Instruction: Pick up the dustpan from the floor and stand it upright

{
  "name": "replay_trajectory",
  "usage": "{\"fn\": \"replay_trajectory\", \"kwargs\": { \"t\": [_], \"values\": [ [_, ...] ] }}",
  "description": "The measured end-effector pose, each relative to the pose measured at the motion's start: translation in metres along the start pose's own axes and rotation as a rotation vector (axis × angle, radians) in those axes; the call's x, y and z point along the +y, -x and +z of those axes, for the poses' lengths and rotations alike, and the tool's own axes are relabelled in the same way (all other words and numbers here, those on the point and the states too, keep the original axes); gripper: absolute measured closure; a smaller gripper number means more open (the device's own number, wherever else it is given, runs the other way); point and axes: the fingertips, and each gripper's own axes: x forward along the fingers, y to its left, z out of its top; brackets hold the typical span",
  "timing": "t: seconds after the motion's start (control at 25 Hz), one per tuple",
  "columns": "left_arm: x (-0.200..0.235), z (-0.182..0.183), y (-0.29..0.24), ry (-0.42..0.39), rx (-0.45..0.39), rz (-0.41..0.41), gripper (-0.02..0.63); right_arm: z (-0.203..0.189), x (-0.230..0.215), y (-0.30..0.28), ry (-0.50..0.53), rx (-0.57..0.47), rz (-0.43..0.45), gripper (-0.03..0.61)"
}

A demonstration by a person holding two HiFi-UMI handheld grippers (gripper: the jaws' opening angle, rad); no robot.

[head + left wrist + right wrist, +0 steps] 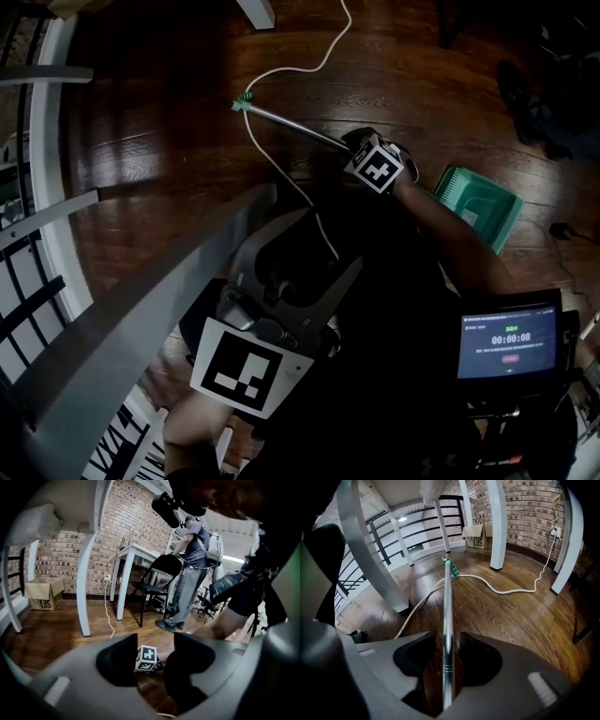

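The dustpan lies on the dark wood floor, its green pan [480, 204] at the right of the head view. Its long metal handle [295, 125] runs up-left to a green end cap [244, 103]. My right gripper [364, 148] reaches down over the handle near the pan. In the right gripper view the handle [448, 602] passes between the open jaws of the right gripper [447, 641], with a narrow gap on each side. My left gripper [314, 248] hangs lower in the head view, open and empty. In its own view the left gripper [156, 644] looks past its jaws at the right gripper's marker cube [146, 658].
A white cable [281, 159] snakes across the floor and under the handle. White table legs [497, 522] and a railing [37, 225] stand to the left. A tablet showing a timer [509, 342] sits lower right. A person [190, 573] stands by a black chair [154, 581]; a cardboard box [477, 536] is by the brick wall.
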Motion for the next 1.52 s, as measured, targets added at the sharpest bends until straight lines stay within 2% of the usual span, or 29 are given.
{"fn": "replay_trajectory", "kwargs": {
  "t": [0.16,0.52,0.8,0.96,1.16,1.28,1.4,1.52],
  "values": [
    [0.002,-0.001,0.010,0.024,-0.008,0.018,0.370,-0.002,0.008,-0.008,-0.018,0.031,0.014,0.411],
    [-0.011,0.003,0.026,-0.022,-0.012,0.029,0.370,0.002,0.008,0.004,0.004,0.049,-0.022,0.411],
    [-0.014,0.000,0.023,-0.010,0.000,0.045,0.371,0.003,0.009,0.007,0.019,0.058,-0.009,0.428],
    [-0.015,-0.001,0.017,-0.003,-0.006,0.034,0.371,0.003,0.004,0.010,0.045,0.056,-0.029,0.494],
    [-0.008,0.001,0.010,-0.024,-0.033,0.003,0.371,0.010,0.004,0.013,0.046,0.015,-0.003,0.495],
    [-0.008,0.005,0.008,-0.039,-0.049,-0.017,0.371,0.005,0.005,0.023,0.013,-0.010,0.024,0.495],
    [-0.015,0.016,0.010,-0.050,-0.058,-0.031,0.371,0.007,-0.002,0.053,-0.012,-0.057,0.007,0.494],
    [-0.019,0.030,0.013,-0.019,-0.055,-0.029,0.371,0.012,-0.006,0.086,-0.039,-0.097,-0.008,0.492]
  ]
}}
